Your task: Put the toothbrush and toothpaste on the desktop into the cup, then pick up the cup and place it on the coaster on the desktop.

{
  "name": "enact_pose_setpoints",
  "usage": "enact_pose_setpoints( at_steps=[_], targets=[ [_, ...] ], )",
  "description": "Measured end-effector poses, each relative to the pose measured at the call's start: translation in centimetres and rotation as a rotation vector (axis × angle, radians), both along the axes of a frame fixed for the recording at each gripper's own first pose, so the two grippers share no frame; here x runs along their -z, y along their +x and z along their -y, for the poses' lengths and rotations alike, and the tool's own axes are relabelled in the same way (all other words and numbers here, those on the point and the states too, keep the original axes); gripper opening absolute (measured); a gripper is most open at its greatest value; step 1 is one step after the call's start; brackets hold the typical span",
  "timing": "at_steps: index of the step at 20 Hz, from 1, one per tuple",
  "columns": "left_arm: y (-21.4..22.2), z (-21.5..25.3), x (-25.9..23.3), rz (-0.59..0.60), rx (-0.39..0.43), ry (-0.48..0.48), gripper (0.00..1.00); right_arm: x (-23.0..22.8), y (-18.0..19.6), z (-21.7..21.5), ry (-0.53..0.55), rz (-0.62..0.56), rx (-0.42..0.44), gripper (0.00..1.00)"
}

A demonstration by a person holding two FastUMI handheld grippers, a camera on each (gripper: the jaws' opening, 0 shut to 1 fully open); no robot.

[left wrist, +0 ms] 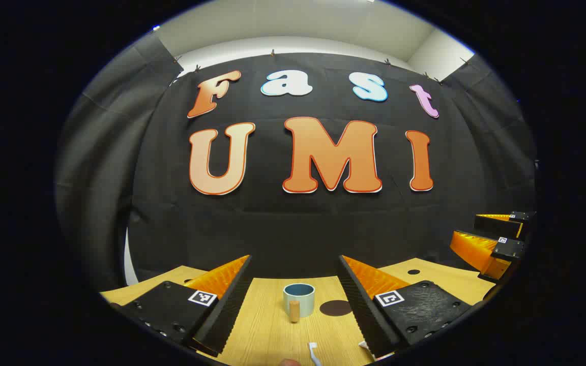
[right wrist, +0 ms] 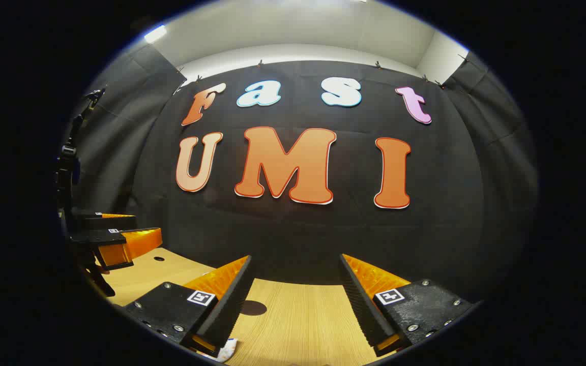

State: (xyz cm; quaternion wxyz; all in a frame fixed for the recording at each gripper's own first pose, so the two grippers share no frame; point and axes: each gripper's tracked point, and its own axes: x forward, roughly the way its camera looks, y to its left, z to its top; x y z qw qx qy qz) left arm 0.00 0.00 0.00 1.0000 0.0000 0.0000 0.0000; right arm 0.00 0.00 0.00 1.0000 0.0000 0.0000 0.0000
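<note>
In the left gripper view a pale blue cup with a short wooden handle stands upright on the wooden desktop, straight ahead between my left gripper's open fingers. A dark round coaster lies just right of the cup. A white toothbrush head pokes in at the bottom edge. The right gripper hangs at the far right, fingers apart. In the right gripper view my right gripper is open over the desktop; the coaster lies by its left finger, and a white toothpaste end peeks from under that finger.
The desktop ends at the black cloth wall behind the cup. Small round holes mark the tabletop. In the right gripper view the left gripper is at the far left, above the desktop.
</note>
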Motion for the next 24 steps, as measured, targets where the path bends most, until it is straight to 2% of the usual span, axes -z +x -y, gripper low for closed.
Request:
enact_pose_setpoints(
  at_steps=[1, 2, 5, 6, 8, 10, 11, 14, 15, 16, 21, 22, 23, 24],
  targets=[
    [0.0, 0.0, 0.1, 0.001, 0.0, -0.002, 0.97, 0.1, 0.0, 0.2, 0.0, -0.002, 0.002, 0.98],
    [0.1, 0.1, 0.1, 0.001, 0.003, -0.006, 1.0, 0.2, -0.1, 0.3, -0.001, -0.004, 0.002, 0.98],
    [0.1, 0.0, 0.1, 0.007, -0.009, -0.014, 1.0, 0.3, -0.3, 0.3, 0.0, -0.004, -0.006, 0.98],
    [0.2, 0.0, 0.0, 0.008, -0.011, -0.014, 0.97, 0.3, -0.3, 0.1, -0.001, -0.004, -0.011, 0.98],
    [0.3, 0.3, 0.2, 0.002, -0.013, -0.006, 1.0, 0.3, -0.3, 0.0, -0.002, -0.004, -0.018, 0.98],
    [0.2, 0.2, -0.4, 0.013, -0.015, -0.008, 0.97, 0.2, -0.4, 0.0, -0.002, -0.006, -0.022, 0.98],
    [0.1, 0.4, -0.6, 0.021, -0.012, -0.005, 1.0, -0.1, -0.4, 0.1, -0.004, -0.006, -0.022, 0.98],
    [-0.2, 0.6, -1.6, 0.041, -0.012, 0.009, 1.0, -0.9, -0.4, 0.3, -0.008, 0.0, -0.026, 0.98],
    [-0.3, 0.9, -1.4, 0.04, -0.005, 0.007, 0.97, -1.1, -0.5, 0.3, -0.007, 0.001, -0.028, 0.98],
    [-0.3, 1.0, -1.2, 0.031, -0.001, 0.004, 1.0, -1.1, -0.6, 0.2, -0.006, 0.001, -0.03, 0.98],
    [-0.4, 0.6, 2.9, -0.094, 0.005, -0.034, 1.0, 1.7, -0.7, 0.5, -0.003, -0.063, -0.033, 1.0],
    [-0.5, 0.4, 4.0, -0.13, 0.007, -0.042, 0.97, 2.1, -0.7, 0.7, 0.003, -0.079, -0.028, 0.99],
    [-0.5, 0.4, 5.1, -0.163, 0.007, -0.049, 1.0, 2.5, -0.8, 0.9, 0.012, -0.093, -0.023, 0.99],
    [-0.6, 0.5, 6.1, -0.193, 0.011, -0.048, 0.97, 3.0, -0.9, 0.9, 0.021, -0.105, -0.023, 0.99]
  ],
)
